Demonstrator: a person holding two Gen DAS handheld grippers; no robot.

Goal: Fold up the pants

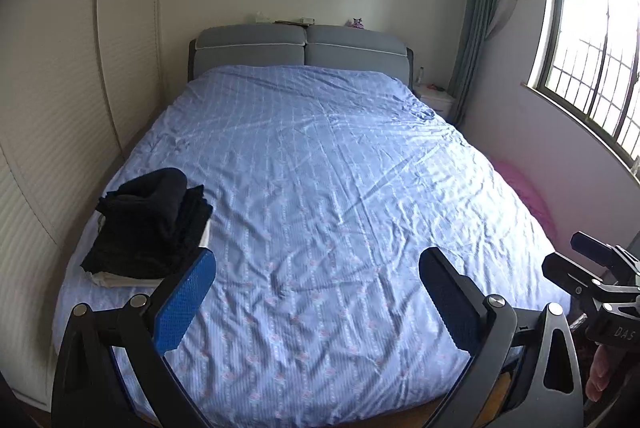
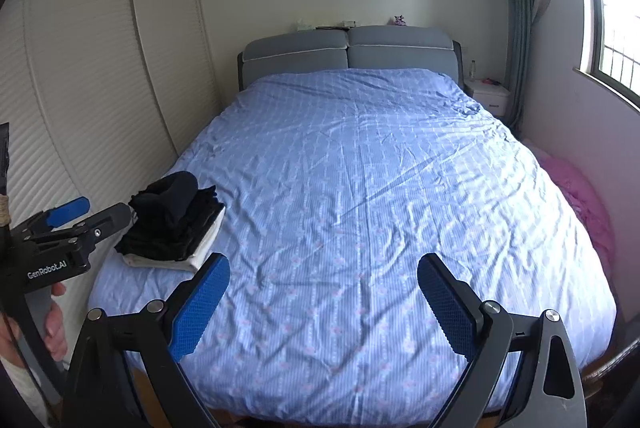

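**Both grippers hanging open over the foot of the bed, folded pants stacked at the left edge**

In the left wrist view, the left gripper [image 1: 318, 302] is hovering above the near edge of the bed [image 1: 320, 163], and its jaws are standing wide apart with nothing between them. The blue patterned cover is lying wrinkled over the whole surface. A pile of dark folded pants [image 1: 150, 220] is resting near the left edge of the bed, toward the near left corner, on top of a white folded cloth [image 1: 116, 280]. The right gripper [image 1: 592, 268] is showing at the right border of this view, beside the near right corner; I cannot tell its jaws from here. The grey headboard [image 1: 304, 47] is standing at the far edge.

In the right wrist view, the right gripper [image 2: 322, 302] is also hovering over the near edge of the bed, jaws spread and holding nothing. The dark pants [image 2: 172, 216] are lying at the left edge, on the white cloth [image 2: 192, 256]. The left gripper [image 2: 80, 214] is appearing just beside that pile, with its fingers apart, not touching it. A pink fabric [image 2: 580, 195] is lying beside the right edge.
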